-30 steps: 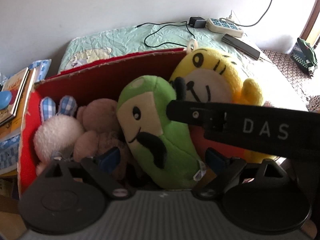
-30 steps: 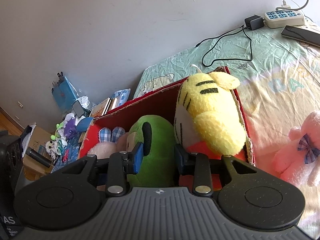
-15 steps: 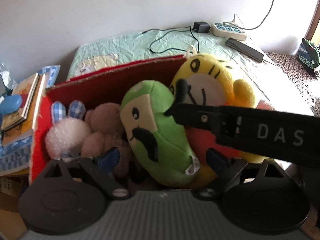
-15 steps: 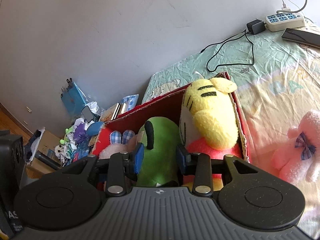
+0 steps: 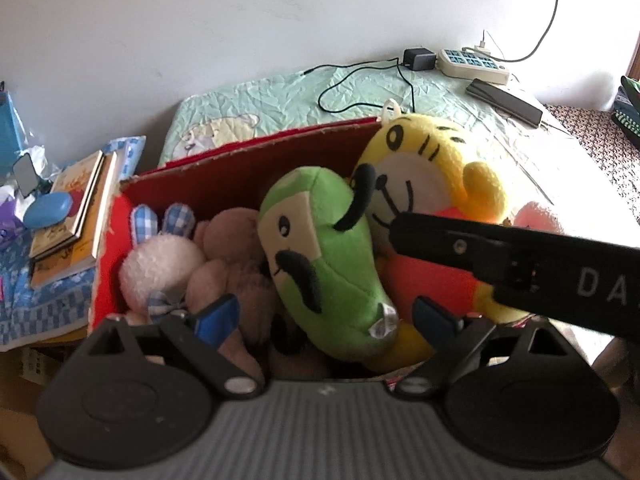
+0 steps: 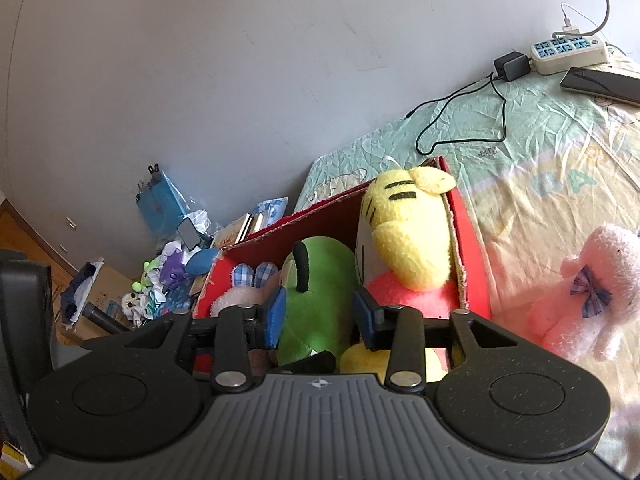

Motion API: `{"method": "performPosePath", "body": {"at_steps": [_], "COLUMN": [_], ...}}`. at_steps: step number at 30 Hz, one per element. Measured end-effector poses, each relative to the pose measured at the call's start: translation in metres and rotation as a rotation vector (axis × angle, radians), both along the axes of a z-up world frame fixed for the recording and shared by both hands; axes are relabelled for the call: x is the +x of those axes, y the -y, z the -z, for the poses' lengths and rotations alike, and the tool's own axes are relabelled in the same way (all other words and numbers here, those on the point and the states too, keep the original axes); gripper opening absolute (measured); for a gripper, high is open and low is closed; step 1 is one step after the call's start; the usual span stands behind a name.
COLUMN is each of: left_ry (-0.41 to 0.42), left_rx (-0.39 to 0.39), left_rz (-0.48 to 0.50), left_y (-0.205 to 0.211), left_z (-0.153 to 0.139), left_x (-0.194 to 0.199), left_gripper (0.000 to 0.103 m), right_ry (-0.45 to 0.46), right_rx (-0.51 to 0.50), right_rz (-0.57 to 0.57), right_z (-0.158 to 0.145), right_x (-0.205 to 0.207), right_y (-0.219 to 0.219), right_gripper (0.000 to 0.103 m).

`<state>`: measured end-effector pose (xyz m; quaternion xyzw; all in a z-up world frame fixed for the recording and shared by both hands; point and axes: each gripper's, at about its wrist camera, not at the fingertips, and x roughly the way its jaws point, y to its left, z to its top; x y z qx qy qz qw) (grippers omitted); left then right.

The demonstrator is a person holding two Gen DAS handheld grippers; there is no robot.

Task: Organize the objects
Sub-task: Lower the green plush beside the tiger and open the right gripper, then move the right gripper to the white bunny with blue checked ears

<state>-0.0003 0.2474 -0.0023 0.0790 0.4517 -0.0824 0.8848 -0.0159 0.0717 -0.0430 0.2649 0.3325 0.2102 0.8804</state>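
Observation:
A red cardboard box (image 5: 224, 176) (image 6: 470, 236) on the bed holds a green plush (image 5: 320, 256) (image 6: 316, 288), a yellow tiger plush (image 5: 424, 184) (image 6: 408, 232), a white bunny with blue checked ears (image 5: 160, 256) (image 6: 244, 284) and a brown plush (image 5: 228, 256). My left gripper (image 5: 326, 318) is open above the box's near side, empty. My right gripper (image 6: 318, 316) is open and empty above the green plush; its arm (image 5: 520, 264) crosses the left wrist view. A pink plush (image 6: 588, 292) lies on the bed right of the box.
A power strip (image 5: 472, 64) (image 6: 568, 50), charger with cable (image 5: 418, 58) and a dark phone (image 5: 506, 100) (image 6: 600, 84) lie on the bed near the wall. Books (image 5: 72, 216) and clutter (image 6: 168, 276) are stacked left of the box.
Both grippers have pulled back and up from the box, so more of the bed and wall shows. The plush toys stay in the box. Both jaws stay open.

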Motion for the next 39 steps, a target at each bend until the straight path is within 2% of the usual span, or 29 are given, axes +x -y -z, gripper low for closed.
{"method": "performPosePath", "body": {"at_steps": [11,20,25,30,34,39], "left_ry": [0.037,0.087,0.118,0.153,0.146,0.114], "left_rx": [0.033,0.046,0.03,0.0,-0.001,-0.021], "left_rz": [-0.043,-0.059,-0.036,0.038,0.101,0.172], "left_y": [0.008,0.026,0.048,0.084,0.114,0.143], "left_z": [-0.013,-0.033,-0.047,-0.056,-0.051,-0.039], "left_x": [-0.011,-0.03,-0.039,-0.047,-0.05,-0.053], "left_gripper": [0.094,0.093,0.093,0.093,0.093,0.094], "right_ry": [0.05,0.074,0.026,-0.085,-0.184,-0.258], "right_rx": [0.067,0.128,0.105,0.124,0.133,0.131], "right_rz": [-0.058,-0.034,0.047,0.117,0.123,0.092], "right_z": [-0.004,-0.005,0.008,0.035,0.06,0.093], "right_x": [-0.017,-0.039,-0.046,-0.044,-0.037,-0.023], "right_y": [0.026,0.083,0.128,0.165,0.183,0.19], "right_gripper": [0.045,0.045,0.045,0.045,0.045,0.045]}}
